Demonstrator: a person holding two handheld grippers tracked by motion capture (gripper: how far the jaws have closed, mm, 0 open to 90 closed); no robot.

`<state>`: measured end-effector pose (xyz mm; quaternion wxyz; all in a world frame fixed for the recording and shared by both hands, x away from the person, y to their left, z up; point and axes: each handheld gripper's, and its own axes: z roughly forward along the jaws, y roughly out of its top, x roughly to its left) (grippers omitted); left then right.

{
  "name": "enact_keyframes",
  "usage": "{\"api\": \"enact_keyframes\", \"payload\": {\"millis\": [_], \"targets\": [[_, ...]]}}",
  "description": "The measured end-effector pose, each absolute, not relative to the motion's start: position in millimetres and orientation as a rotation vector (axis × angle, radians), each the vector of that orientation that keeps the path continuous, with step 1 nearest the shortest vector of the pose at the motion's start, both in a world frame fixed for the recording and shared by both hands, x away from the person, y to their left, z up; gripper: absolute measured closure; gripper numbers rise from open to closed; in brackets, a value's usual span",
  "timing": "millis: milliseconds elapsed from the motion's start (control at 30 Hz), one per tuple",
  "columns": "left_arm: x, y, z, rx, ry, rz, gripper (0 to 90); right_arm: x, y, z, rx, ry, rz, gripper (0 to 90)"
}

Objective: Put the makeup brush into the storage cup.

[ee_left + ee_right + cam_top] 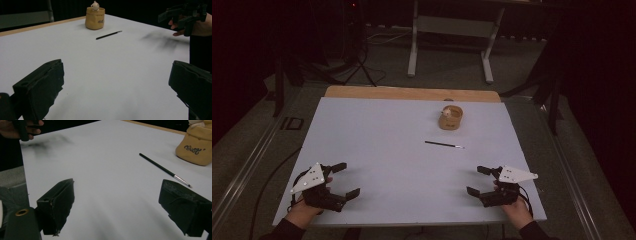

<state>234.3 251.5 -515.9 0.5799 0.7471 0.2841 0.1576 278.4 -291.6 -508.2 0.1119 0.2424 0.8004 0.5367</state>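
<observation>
Both tongs gaping, tan pot lettered "Best"

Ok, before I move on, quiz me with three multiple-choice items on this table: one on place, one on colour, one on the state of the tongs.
1. Where does the brush lie?
A. in the pot
B. flat on the sheet, nearer the person than the pot
C. in the left tongs

2. What colour is the pot?
A. tan
B. blue
C. green

3. How are the left tongs and right tongs?
A. both shut
B. one shut on the brush
C. both open, holding nothing

Answers: 1 B, the brush lies apart from the pot on the white sheet; 2 A, tan in every view; 3 C, jaws spread wide.
</observation>
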Motion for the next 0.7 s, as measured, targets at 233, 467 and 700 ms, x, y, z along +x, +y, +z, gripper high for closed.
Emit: {"api": "enact_keyframes", "payload": {"millis": [233,467,700], "targets": [[234.3,251.3,-515.5,1.745,0.663,0.366,0.0,278.3,-291.5,-507.7,0.7,2.353,1.581,13.2],[233.9,251.8,-515.2,1.741,0.662,0.364,0.0,278.1,-290.1,-508.1,0.691,2.373,1.588,13.6],[234.0,252.3,-514.8,1.739,0.663,0.367,0.0,276.6,-287.7,-505.9,0.671,2.376,1.588,13.8]]}}
